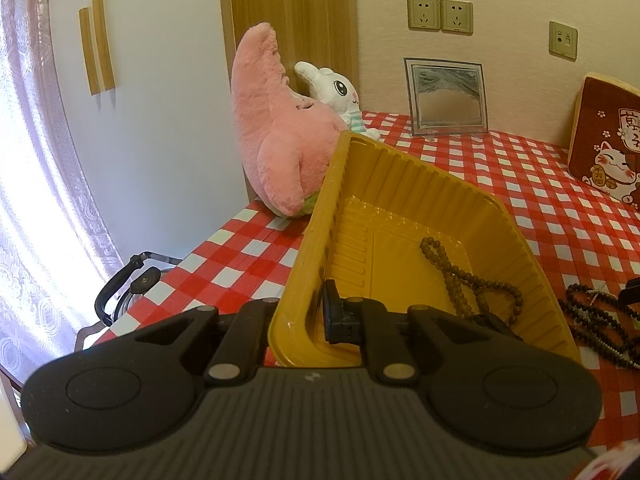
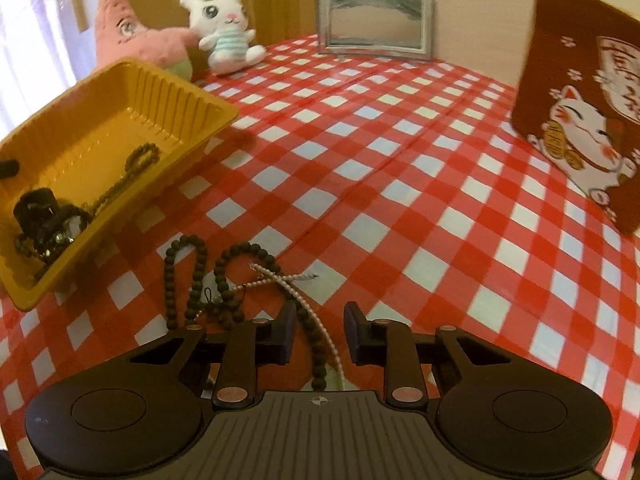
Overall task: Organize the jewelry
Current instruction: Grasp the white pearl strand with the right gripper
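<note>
The yellow tray [image 1: 420,208] is held tilted, its wall pinched by the left gripper [image 1: 316,316], while the bead strands [image 2: 316,340], lengthwise between the right gripper's [image 2: 320,334] spread fingers, lie untouched.

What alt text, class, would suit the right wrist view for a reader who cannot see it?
The right gripper, jaws apart, straddles dark bead strands and a pearl strand on the checked tablecloth. A tilted yellow tray holding beads sits left.

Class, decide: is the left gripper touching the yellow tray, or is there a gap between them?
Touching. The left wrist view shows the left gripper clamped on the yellow tray's near rim, one finger inside the wall and one outside.
</note>
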### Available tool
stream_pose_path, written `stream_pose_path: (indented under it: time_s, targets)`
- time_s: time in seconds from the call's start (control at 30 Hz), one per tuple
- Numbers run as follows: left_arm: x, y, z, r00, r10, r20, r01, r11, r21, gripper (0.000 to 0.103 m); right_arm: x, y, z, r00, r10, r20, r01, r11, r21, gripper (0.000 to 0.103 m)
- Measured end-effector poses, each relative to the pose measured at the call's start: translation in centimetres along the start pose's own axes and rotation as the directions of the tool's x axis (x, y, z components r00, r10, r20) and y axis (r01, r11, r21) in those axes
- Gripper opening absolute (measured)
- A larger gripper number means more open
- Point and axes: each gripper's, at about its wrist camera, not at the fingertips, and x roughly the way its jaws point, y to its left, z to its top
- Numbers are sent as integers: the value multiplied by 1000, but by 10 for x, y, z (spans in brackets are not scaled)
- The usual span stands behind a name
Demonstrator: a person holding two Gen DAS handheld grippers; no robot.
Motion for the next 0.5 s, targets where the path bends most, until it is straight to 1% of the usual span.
stream_pose_path:
  time_s: [0.03, 0.13, 0.2, 0.33, 0.43, 0.5]
  targets:
    - [0, 0, 0, 1000, 0, -1, 0, 1000, 1, 11, 3, 0, 1, 1000, 6, -2, -6, 1000, -8, 24]
    - [0, 0, 2, 1000, 2, -3, -2, 1000, 2, 11, 11, 2, 4, 1000, 29, -7, -29, 999, -32, 16]
    - [1, 0, 2, 1000, 2, -3, -2, 1000, 2, 11, 14, 3, 6, 999, 46, -11, -47, 998, -46, 3]
    - [1, 0, 2, 1000, 2, -3, -2, 1000, 2, 11, 10, 5, 6, 999, 53, 5, -52, 996, -67, 2]
    - [0, 0, 2, 1000, 1, -2, -1, 1000, 3, 11, -2, 2, 4, 998, 47, 30, -46, 998, -39, 2]
    - [1, 1, 2, 1000, 1, -2, -1, 1000, 2, 11, -17, -3, 2, 997, 44, 64, -44, 999, -8, 2]
